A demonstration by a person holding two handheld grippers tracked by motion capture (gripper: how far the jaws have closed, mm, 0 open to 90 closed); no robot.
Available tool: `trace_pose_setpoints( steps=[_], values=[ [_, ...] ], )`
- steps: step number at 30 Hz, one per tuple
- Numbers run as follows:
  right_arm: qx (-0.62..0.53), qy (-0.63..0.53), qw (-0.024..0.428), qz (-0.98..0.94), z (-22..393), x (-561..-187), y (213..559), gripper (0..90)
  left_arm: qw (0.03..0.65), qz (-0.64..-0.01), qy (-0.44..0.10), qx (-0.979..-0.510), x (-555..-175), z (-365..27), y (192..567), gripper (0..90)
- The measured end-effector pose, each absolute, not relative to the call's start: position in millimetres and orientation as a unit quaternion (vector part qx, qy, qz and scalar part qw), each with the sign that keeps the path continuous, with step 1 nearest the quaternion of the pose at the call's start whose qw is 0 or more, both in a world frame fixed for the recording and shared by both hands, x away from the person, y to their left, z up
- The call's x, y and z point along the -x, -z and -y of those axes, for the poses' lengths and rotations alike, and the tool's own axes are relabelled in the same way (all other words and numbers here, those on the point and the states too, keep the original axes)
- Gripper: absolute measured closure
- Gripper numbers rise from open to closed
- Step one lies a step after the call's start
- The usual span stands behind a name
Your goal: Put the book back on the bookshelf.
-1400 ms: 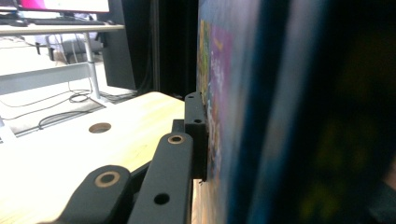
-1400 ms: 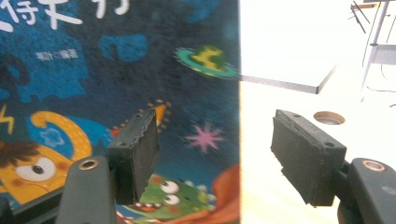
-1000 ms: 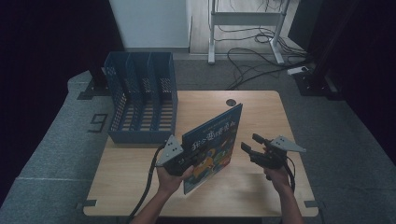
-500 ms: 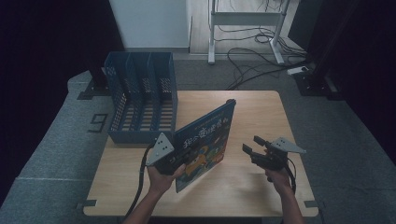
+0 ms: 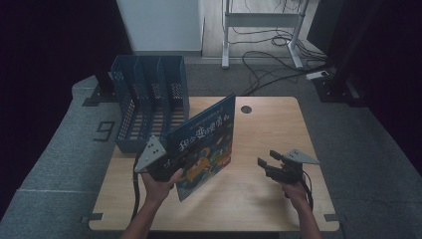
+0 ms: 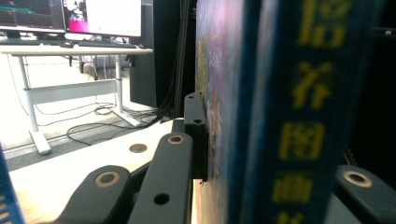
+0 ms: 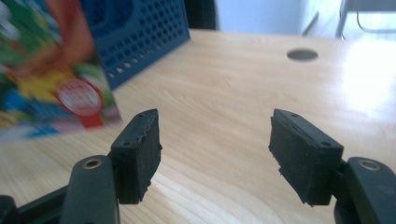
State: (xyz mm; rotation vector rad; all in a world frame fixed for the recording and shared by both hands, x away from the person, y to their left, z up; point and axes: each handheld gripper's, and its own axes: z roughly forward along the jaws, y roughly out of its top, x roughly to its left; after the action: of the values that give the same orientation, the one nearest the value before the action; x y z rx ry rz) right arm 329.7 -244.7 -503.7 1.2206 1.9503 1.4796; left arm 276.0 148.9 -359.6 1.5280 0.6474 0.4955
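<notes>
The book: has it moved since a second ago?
Yes. The book, clamped in the left tool, has shifted left toward the blue file rack and away from the round table hole.

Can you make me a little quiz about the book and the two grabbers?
1. True or false: the left gripper is shut on the picture book.
2. How do the right gripper jaws stand? A) open with nothing between them B) clamped on the book C) closed on the blue file rack
3. Fill in: the book is tilted, and its top corner leans toward the round ____ in the wooden table.

Key: 1 true; 2 A; 3 hole.
</notes>
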Motion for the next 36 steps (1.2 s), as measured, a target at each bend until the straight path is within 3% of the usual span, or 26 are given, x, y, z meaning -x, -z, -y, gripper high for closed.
trace_pose_setpoints(
  steps=[11, 36],
  values=[
    [-0.523, -0.45, 0.168, -0.704, 246, -345, 531, 33.5, 0.651, -0.291, -0.237, -0.659, -273, -167, 346, 82.1],
    [-0.524, -0.368, 0.213, -0.738, 241, -348, 554, 34.6, 0.646, -0.315, -0.26, -0.645, -274, -194, 323, 82.2]
  ],
)
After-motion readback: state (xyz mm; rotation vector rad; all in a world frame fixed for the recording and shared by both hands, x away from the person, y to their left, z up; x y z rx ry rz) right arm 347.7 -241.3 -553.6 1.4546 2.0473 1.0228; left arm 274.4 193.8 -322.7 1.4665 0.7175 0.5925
